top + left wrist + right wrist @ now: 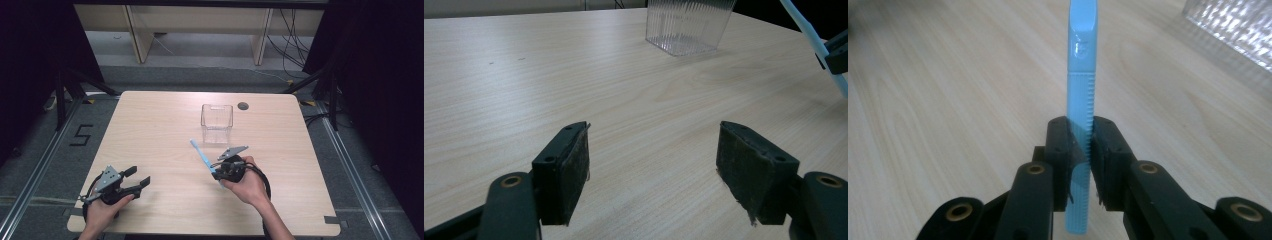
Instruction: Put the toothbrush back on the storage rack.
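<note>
The right gripper (216, 170) clamps its jaws on the blue toothbrush (1080, 107) mid-handle, raised off the worktop (165, 135) near the clear container (217, 123), probably for insertion, while the left gripper (654, 172) rests aside, jaws spread and empty

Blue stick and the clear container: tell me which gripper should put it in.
Right. The right gripper is shut on the blue stick, near the clear container. The left gripper sits open, empty and farther away.
</note>
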